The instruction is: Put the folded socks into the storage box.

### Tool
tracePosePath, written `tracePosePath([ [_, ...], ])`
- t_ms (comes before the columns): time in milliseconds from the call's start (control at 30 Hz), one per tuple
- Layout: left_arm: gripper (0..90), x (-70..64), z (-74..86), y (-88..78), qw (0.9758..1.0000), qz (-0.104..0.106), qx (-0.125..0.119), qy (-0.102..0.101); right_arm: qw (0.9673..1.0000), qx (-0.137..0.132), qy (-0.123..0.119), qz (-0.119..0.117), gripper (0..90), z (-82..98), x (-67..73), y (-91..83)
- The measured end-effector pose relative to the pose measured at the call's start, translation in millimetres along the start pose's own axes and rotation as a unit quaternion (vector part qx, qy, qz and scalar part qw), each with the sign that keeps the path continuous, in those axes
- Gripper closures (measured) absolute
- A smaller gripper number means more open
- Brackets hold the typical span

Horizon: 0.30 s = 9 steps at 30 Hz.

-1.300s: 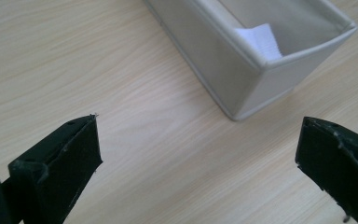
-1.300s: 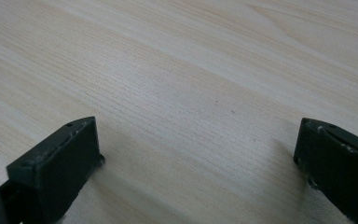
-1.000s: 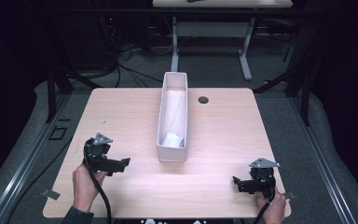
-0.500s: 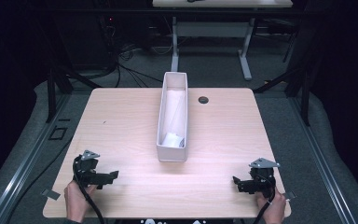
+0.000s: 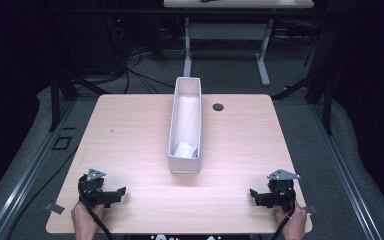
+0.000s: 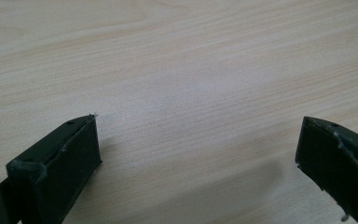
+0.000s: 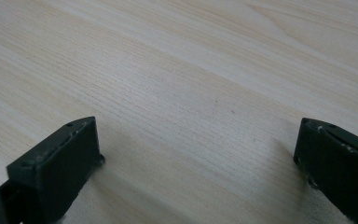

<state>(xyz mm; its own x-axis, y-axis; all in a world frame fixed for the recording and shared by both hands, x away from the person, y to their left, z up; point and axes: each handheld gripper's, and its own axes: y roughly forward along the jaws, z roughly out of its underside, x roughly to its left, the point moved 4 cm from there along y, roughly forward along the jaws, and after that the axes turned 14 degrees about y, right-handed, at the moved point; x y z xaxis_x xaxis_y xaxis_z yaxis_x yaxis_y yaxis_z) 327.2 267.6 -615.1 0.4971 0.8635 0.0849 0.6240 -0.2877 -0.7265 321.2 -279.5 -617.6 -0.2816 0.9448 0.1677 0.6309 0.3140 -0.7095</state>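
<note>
We hold our left gripper (image 5: 119, 193) near the front left corner of the table (image 5: 130, 130), and our right gripper (image 5: 254, 195) near the front right corner. Both sit low over the wood. In the left gripper view the two black jaws stand wide apart with just bare wood between them. The right gripper view looks the same: jaws wide, nothing held.

The long white box (image 5: 185, 125) stands in the middle of the table. It runs from the back edge toward the front, and it is well apart from both grippers. Something white (image 5: 186, 149) lies inside it at the front end. It may be paper or cloth; we cannot tell which.

We think the job looks about done. The white thing is in the box, the wood around the box is bare, and our hands rest at the front edge. We see nothing left to pick up.
</note>
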Motion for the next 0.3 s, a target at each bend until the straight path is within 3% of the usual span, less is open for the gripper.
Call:
tracePosePath([
  [133, 0.0, -0.8, 2.4, 0.6, 0.9999, -0.008, -0.007, 0.011, 1.0, -0.001, 0.001, -0.001, 0.0, 0.0, 0.1, 0.1],
  [233, 0.0, -3.8, 4.2, 2.1, 0.9992, -0.025, -0.004, 0.033, 1.0, 0.0, 0.001, -0.001, 0.0, -0.1, 0.0, 0.1],
  [300, 0.0, -4.0, 4.2, 2.0, 0.9992, -0.025, -0.005, 0.032, 1.0, 0.002, 0.0, -0.001, 0.0, -0.2, -0.1, -0.1],
])
